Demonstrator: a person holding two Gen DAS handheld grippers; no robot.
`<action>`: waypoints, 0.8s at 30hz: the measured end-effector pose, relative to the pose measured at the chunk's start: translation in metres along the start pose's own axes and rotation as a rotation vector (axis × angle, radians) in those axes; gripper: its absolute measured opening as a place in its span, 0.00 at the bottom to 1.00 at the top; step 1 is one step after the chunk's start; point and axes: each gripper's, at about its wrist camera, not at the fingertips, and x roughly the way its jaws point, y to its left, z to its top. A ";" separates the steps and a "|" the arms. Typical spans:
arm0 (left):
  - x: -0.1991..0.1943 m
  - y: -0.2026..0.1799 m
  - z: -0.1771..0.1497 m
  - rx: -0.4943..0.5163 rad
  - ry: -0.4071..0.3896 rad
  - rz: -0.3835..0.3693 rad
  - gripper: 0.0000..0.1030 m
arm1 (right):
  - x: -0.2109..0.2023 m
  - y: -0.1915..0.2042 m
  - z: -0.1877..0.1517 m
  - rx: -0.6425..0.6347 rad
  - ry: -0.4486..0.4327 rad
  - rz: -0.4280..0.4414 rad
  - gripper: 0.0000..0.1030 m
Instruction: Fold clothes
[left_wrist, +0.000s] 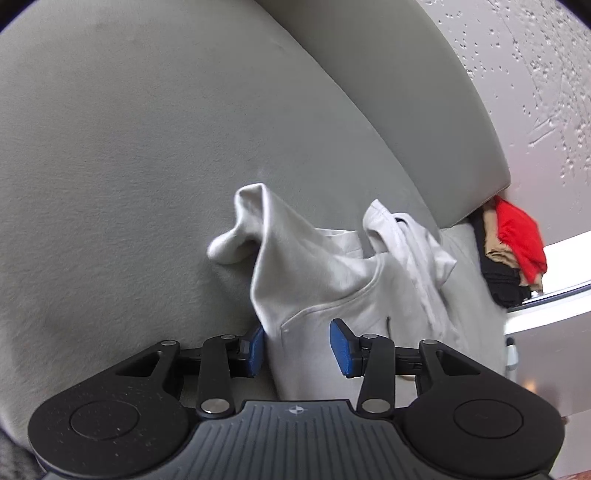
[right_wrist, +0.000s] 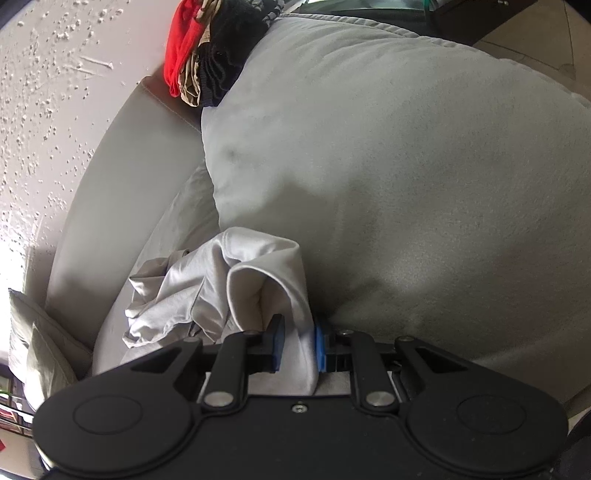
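Two grippers show, each with pale grey cloth between its blue pads. In the left wrist view, our left gripper (left_wrist: 299, 347) sits at the lower middle of the frame with its fingers spread wide; the light grey garment (left_wrist: 332, 280) rises bunched from between them toward the centre, touching the left pad (left_wrist: 256, 350) while the right one stands clear of it. In the right wrist view, our right gripper (right_wrist: 297, 345) is at the lower middle too, its pads drawn close on a fold of the same garment (right_wrist: 221, 288), which spills in creases to the left of the fingers. A grey sofa cushion (right_wrist: 406, 166) fills most of both frames. We see a red, tan and black clothes pile (right_wrist: 207, 48) at the upper left there, against a textured wall (right_wrist: 44, 92).
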 end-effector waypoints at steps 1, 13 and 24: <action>-0.001 0.000 -0.001 -0.001 0.005 -0.030 0.39 | 0.000 -0.001 0.000 0.006 0.000 0.005 0.16; 0.019 0.003 0.001 -0.036 0.028 -0.009 0.18 | 0.002 -0.004 0.001 0.025 -0.007 -0.003 0.11; -0.012 -0.039 -0.019 0.208 0.020 0.057 0.01 | -0.004 0.037 -0.008 0.034 0.105 0.151 0.03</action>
